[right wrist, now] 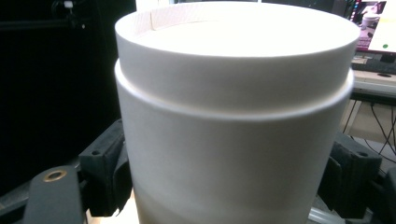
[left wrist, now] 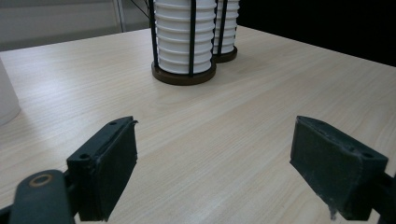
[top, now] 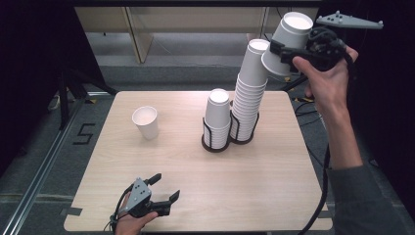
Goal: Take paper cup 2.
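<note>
My right gripper (top: 284,54) is shut on an upside-down white paper cup (top: 289,35), held tilted in the air just right of the top of the tall cup stack (top: 249,93). In the right gripper view that cup (right wrist: 233,121) sits between both black pads (right wrist: 105,172). A shorter cup stack (top: 217,120) stands in front of and to the left of the tall one, each in a black wire holder. A single upright cup (top: 146,121) stands at the table's left. My left gripper (top: 165,187) rests near the front edge, open (left wrist: 215,163), nothing between its jaws.
The wooden table (top: 195,196) has bare surface across its front and right. In the left gripper view the shorter stack (left wrist: 184,37) and the tall stack (left wrist: 226,28) stand ahead, and the single cup (left wrist: 7,98) is at the left edge. Dark floor and cables surround the table.
</note>
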`<state>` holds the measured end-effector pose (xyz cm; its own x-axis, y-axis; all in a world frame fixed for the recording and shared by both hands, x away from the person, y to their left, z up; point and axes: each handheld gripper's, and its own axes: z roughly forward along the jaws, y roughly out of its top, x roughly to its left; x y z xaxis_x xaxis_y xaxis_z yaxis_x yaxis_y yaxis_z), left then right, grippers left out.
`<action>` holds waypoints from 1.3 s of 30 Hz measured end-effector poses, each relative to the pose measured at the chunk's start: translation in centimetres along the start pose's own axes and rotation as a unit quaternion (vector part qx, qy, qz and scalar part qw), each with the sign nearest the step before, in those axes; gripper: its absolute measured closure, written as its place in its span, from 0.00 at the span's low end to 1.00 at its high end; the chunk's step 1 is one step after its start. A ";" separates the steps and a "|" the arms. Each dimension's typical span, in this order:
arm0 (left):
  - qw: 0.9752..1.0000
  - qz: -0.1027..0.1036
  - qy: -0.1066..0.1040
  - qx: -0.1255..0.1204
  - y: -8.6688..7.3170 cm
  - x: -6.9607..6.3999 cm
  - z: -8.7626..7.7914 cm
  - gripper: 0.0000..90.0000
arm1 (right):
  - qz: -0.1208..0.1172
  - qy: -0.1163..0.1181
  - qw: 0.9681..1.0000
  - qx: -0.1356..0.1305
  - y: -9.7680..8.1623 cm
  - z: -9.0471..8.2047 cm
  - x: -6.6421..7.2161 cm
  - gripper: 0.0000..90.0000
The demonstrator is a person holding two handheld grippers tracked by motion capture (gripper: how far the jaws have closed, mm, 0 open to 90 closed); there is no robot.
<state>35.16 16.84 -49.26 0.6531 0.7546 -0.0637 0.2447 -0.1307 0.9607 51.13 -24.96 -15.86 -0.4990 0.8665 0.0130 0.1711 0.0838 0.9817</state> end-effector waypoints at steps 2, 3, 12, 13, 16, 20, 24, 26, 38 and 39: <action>1.000 0.000 0.003 0.007 0.1 0.0 -0.1 0.16 | -0.002 0.007 1.000 0.005 -0.8 -0.7 0.4 0.21; 1.000 0.000 0.003 0.006 0.1 0.0 -0.1 0.16 | -0.001 0.008 1.000 0.006 -1.2 -0.9 0.6 0.21; 1.000 -0.001 -0.001 0.001 0.0 -0.1 0.2 0.16 | -0.004 0.042 0.999 0.027 -5.6 -2.7 2.8 0.21; 1.000 0.000 -0.001 0.001 0.0 -0.1 0.2 0.16 | -0.010 0.046 0.998 0.029 -6.2 -2.7 3.0 0.21; 1.000 0.001 0.004 0.007 0.1 -0.1 0.1 0.16 | -0.004 0.061 0.998 0.035 -8.1 -2.7 3.8 0.21; 1.000 0.001 0.005 0.007 0.1 -0.1 0.2 0.16 | -0.015 0.071 0.996 0.049 -10.8 -2.1 4.8 0.21; 1.000 0.001 0.006 0.006 0.0 -0.1 0.2 0.16 | -0.012 0.087 0.994 0.063 -13.5 -1.1 5.9 0.21; 1.000 0.000 0.006 0.004 0.0 0.0 0.2 0.16 | -0.012 0.098 0.993 0.062 -14.8 -0.6 6.4 0.21; 1.000 0.002 0.007 -0.002 0.0 0.2 0.3 0.16 | 0.008 0.160 0.983 0.091 -20.8 1.0 9.8 0.21; 1.000 0.002 0.011 0.003 0.0 0.2 0.2 0.16 | 0.015 0.165 0.982 0.093 -21.2 1.2 10.1 0.21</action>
<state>35.44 16.84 -49.31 0.6390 0.7673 -0.0532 0.2464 -0.1387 0.9592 43.47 -17.42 -36.78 -0.7350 0.6651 0.1318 0.3261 0.1763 0.9288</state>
